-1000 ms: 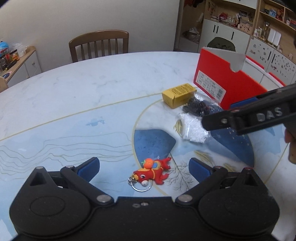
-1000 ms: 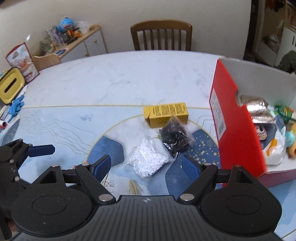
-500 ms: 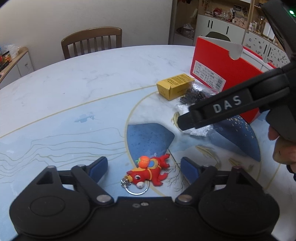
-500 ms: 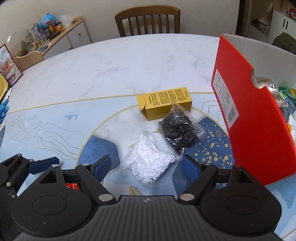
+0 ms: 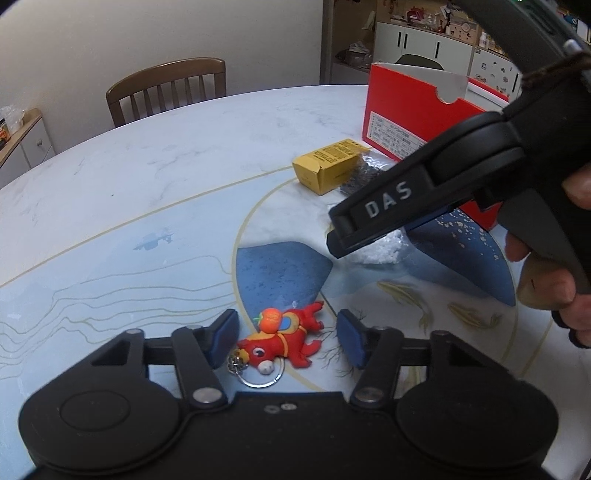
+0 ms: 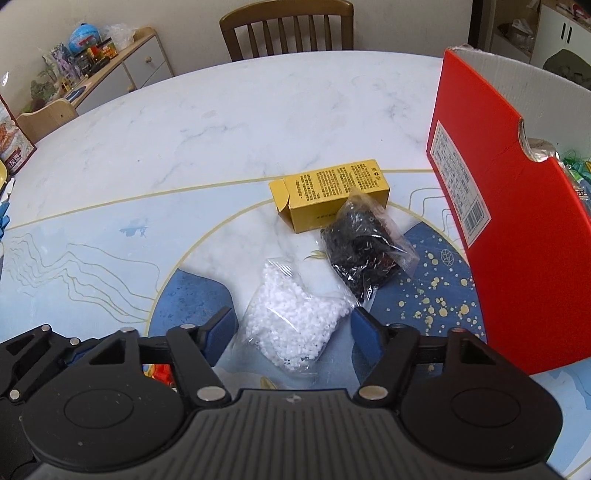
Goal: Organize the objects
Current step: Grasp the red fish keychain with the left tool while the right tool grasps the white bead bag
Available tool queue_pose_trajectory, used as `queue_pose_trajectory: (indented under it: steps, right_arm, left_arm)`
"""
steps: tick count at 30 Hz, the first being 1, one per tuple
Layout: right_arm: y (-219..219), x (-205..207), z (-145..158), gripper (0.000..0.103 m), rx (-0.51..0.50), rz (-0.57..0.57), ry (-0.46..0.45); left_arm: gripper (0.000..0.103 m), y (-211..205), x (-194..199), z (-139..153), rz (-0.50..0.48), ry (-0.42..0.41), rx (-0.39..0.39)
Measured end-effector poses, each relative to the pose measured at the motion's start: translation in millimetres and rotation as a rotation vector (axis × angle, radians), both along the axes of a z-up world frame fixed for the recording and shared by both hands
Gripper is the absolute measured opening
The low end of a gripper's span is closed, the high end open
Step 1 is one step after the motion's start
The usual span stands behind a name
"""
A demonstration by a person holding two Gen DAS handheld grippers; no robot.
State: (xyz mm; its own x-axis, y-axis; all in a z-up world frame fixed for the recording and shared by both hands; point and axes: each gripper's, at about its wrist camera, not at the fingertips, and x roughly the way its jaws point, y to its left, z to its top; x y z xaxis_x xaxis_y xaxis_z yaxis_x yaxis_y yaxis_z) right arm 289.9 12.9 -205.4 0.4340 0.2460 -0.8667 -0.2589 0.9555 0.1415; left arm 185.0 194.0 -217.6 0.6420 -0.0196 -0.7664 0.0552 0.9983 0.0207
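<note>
**Both grippers lined up on their targets**

On the left wrist view, the left gripper (image 5: 287, 338) straddles the red toy keychain (image 5: 284, 341), jaws released, ready to pinch.

Right wrist view: the right gripper (image 6: 293, 334), jaws spread, brackets the white bead bag (image 6: 291, 325) near the red box (image 6: 509, 236).

Domestic dining room. Round marble-look table (image 6: 207, 122) printed with blue and gold decoration; wooden slat-back chair (image 6: 287, 27) pushed to its far edge against a plain cream wall. Low sideboard (image 6: 122, 70) with pale drawer fronts, its top crowded with a globe (image 6: 84, 37), toys and bags. White cabinets with open shelving (image 5: 439, 35) holding small household clutter.
</note>
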Motion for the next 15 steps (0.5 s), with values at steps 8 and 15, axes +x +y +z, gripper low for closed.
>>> queue_pose_trajectory:
  steps: [8, 15]
  right_arm:
    - [3.3, -2.6, 0.4, 0.053, -0.015, 0.023, -0.011]
    - [2.5, -6.6, 2.7, 0.040, -0.018, 0.046, -0.012]
  left_arm:
    - [0.047, -1.1, 2.1, 1.7, 0.022, 0.007, -0.010]
    - [0.046, 0.3, 1.2, 2.9, 0.035, 0.024, -0.027]
